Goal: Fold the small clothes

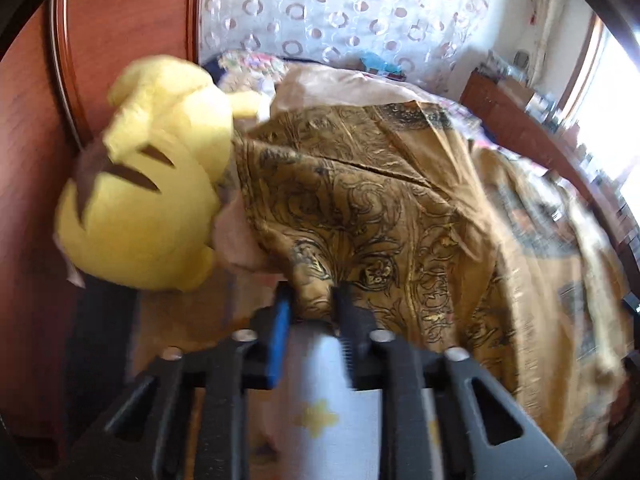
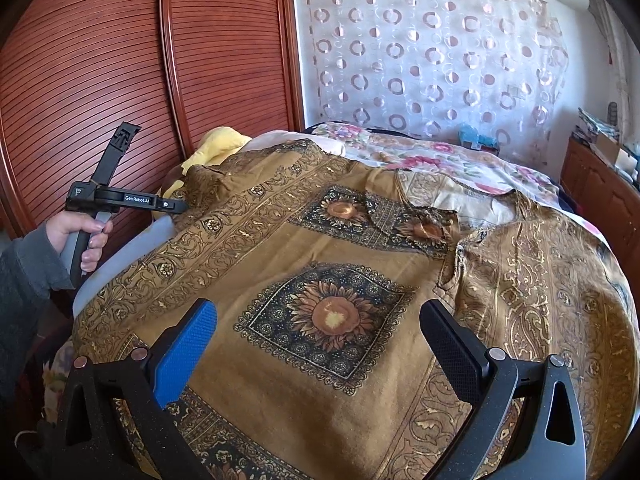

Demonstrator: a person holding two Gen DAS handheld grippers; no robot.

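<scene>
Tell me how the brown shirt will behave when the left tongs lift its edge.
Probably floppy: the shirt lies in creases and bunches where the left tongs pinch it. Likely light, being thin cloth. It may drag, since most of it rests spread on the bed.

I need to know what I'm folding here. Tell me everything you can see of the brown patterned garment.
The brown garment is thin woven cloth, golden brown with dark scrollwork borders and sunflower squares. It lies spread, wrinkled, over the bed. The left gripper pinches a bunched part near the yellow plush toy; the right gripper hovers open above it.
</scene>
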